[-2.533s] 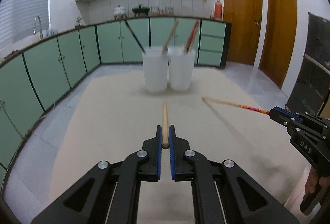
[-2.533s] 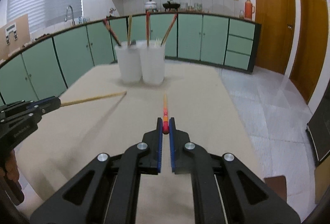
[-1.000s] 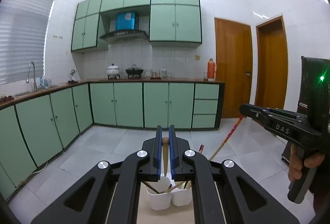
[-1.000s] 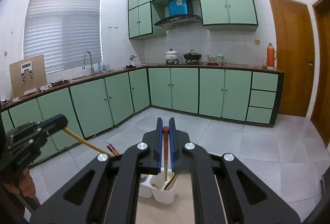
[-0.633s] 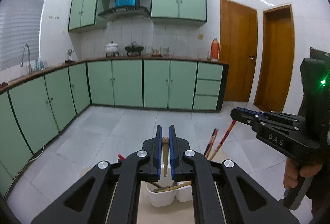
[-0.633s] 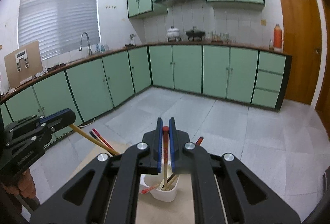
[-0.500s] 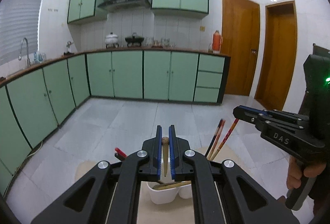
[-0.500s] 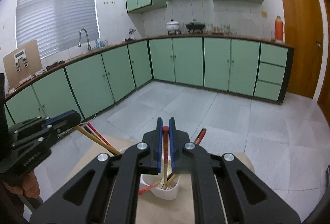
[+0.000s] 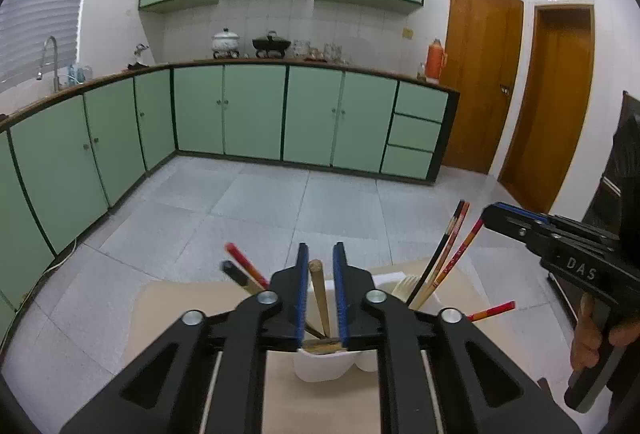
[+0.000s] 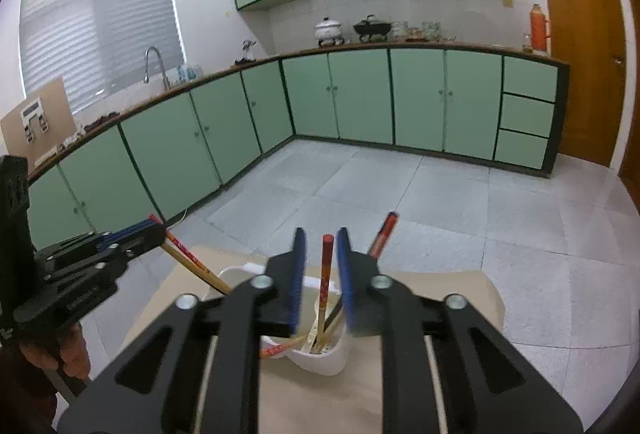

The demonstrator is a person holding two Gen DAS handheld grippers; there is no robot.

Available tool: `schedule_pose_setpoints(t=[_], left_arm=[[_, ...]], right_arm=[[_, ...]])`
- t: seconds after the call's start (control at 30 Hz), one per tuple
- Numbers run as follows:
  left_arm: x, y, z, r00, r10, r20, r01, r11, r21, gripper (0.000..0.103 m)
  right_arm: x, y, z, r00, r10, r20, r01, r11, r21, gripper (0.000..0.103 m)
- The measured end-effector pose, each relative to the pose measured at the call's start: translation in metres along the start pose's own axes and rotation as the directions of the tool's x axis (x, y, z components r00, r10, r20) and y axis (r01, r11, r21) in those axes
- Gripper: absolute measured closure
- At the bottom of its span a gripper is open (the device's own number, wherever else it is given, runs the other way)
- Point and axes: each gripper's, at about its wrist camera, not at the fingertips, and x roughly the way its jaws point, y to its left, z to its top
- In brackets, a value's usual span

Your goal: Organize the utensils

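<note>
A beige table (image 9: 168,318) fills the near ground, its far edge meeting bare grey floor tiles (image 9: 280,202) that run to the green cabinets (image 9: 256,114). Two white cups (image 9: 320,366) stand side by side near that far edge, just below both tools. The left gripper (image 9: 320,266) has its jaws parted, with a plain wooden chopstick (image 9: 319,294) standing loose between them, its lower end in the left cup. The right gripper (image 10: 321,254) is likewise spread, a red-tipped chopstick (image 10: 326,266) free between its fingers and dropping into the right cup (image 10: 324,354). Other chopsticks lean outward over the rims.
</note>
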Motion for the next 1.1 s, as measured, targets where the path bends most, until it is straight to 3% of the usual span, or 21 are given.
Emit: schedule_pose_setpoints(t=[0.07, 0.13, 0.3, 0.37, 0.5, 0.57, 0.83, 1.1], left_arm=[[-0.012, 0.004, 0.001, 1.000, 0.011, 0.019, -0.011, 1.000, -0.006, 0.071], [-0.026, 0.004, 0.000, 0.999, 0.027, 0.043, -0.027, 1.000, -0.003, 0.065], [-0.065, 0.003, -0.003, 0.993, 0.061, 0.102, -0.062, 0.998, -0.002, 0.048], [-0.077, 0.003, -0.004, 0.991, 0.076, 0.111, -0.075, 0.997, -0.014, 0.033], [-0.106, -0.003, -0.017, 0.988, 0.087, 0.129, -0.086, 0.996, -0.014, 0.027], [-0.114, -0.005, -0.021, 0.986, 0.103, 0.130, -0.103, 0.995, -0.005, 0.020], [-0.151, -0.022, -0.048, 0.989, 0.089, 0.122, -0.091, 0.996, 0.011, 0.009], [-0.184, -0.042, -0.061, 0.990, 0.063, 0.126, -0.068, 0.997, 0.035, 0.008]], right_arm=[[-0.009, -0.006, 0.002, 1.000, -0.007, 0.019, 0.007, 1.000, 0.015, 0.074], [-0.023, -0.010, 0.002, 0.999, -0.020, 0.038, 0.019, 1.000, 0.024, 0.069], [-0.064, -0.017, -0.006, 0.992, -0.077, 0.103, 0.073, 0.996, 0.044, 0.037], [-0.083, -0.018, -0.013, 0.988, -0.092, 0.120, 0.086, 0.995, 0.051, 0.029], [-0.114, -0.016, -0.032, 0.983, -0.123, 0.136, 0.118, 0.992, 0.042, 0.012], [-0.124, -0.011, -0.040, 0.983, -0.130, 0.133, 0.128, 0.992, 0.018, 0.010], [-0.161, 0.016, -0.073, 0.987, -0.101, 0.125, 0.106, 0.994, -0.032, 0.006], [-0.188, 0.042, -0.085, 0.991, -0.070, 0.115, 0.078, 0.995, -0.062, 0.006]])
